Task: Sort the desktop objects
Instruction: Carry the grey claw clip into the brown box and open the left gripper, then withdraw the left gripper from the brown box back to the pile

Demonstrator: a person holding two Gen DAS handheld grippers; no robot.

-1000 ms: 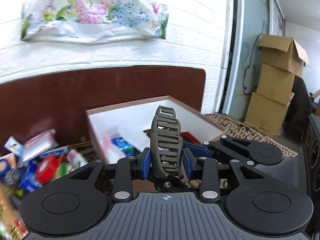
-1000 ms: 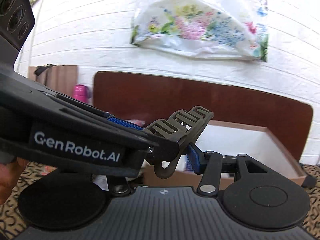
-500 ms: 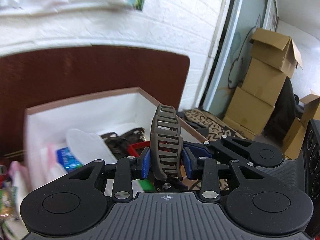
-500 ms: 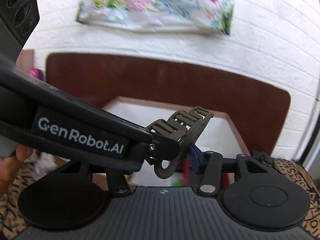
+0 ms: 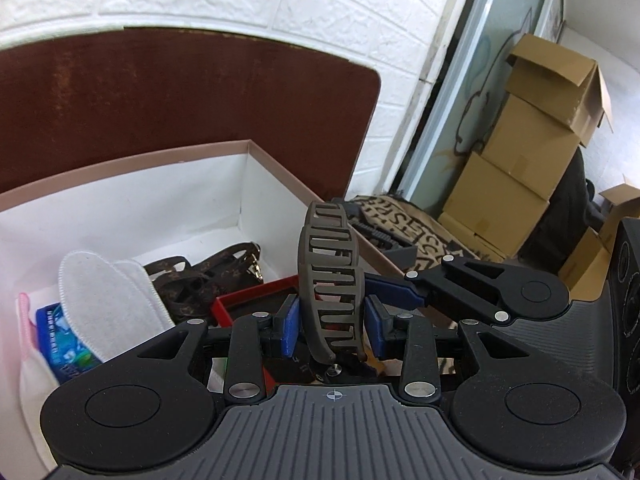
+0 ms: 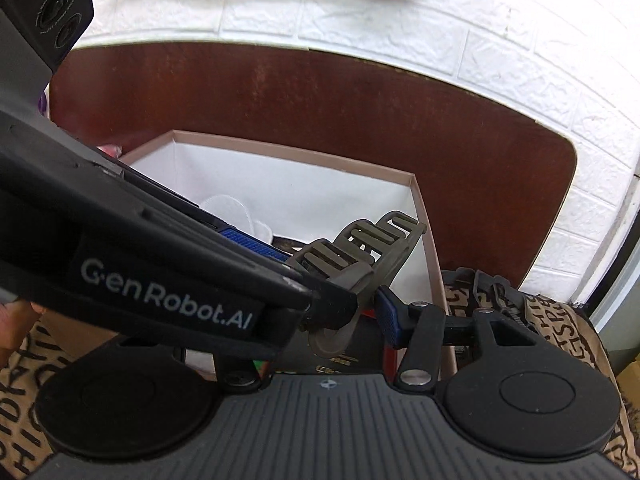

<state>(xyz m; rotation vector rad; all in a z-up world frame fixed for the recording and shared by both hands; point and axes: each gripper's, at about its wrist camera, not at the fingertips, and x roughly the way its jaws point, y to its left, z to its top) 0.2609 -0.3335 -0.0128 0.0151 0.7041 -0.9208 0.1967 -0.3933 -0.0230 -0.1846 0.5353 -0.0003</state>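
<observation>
The grey-brown plastic hair claw clip [image 5: 331,280] stands upright above the pink cardboard box with white inside [image 5: 256,184]. The left gripper [image 5: 331,330] has its jaws a little apart, blue pads just beside the clip. The right gripper [image 6: 352,320] pinches the clip's end; one jaw is hidden. A white cloth pad [image 5: 104,300] and brown patterned strap [image 5: 200,276] lie inside the box.

Left tool [image 5: 331,326] level, pointing forward, blue pads [image 5: 291,325] set slightly apart, not visibly pressing anything. Right tool [image 5: 394,294] reaching in from the right side, crossing just ahead of the left. From the right wrist view, right tool [image 6: 360,312] mostly hidden behind the left body; closure unclear.
</observation>
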